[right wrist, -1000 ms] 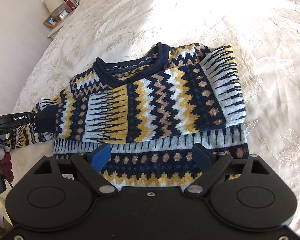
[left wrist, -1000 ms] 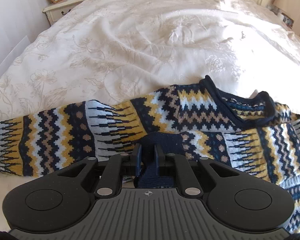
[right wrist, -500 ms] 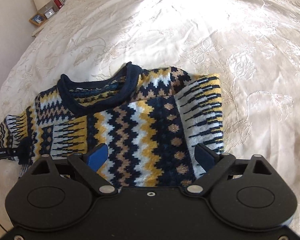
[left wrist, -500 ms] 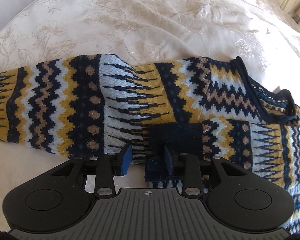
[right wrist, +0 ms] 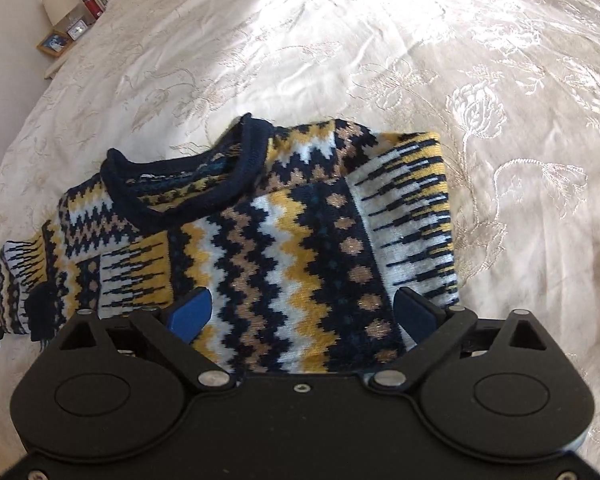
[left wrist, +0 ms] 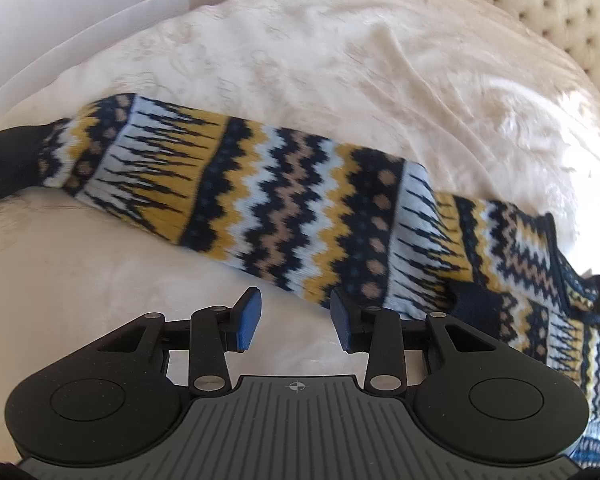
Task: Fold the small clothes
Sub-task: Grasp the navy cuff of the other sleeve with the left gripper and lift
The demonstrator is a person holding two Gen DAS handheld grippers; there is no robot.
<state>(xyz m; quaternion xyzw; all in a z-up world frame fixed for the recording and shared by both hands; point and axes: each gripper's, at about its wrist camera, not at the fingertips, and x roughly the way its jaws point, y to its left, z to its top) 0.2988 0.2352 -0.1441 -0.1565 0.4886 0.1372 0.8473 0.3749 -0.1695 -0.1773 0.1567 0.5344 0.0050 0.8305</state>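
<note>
Both tongs gape empty: left tongs (left wrist: 296, 318) beside the stretched-out sleeve (left wrist: 260, 196), right tongs (right wrist: 306, 314) over the zigzag-knit navy, mustard and white sweater (right wrist: 284, 240) on the bed (right wrist: 480, 80).

Strong daylight washes the bedspread (right wrist: 340, 40) ahead of the right tongs (right wrist: 302, 314) to glaring white, its embroidery lost there. In the left view the sweater (left wrist: 280, 200) and bedspread ahead of the tongs (left wrist: 296, 320) are smeared by motion blur. Both fisheye views bend and darken at the corners.
</note>
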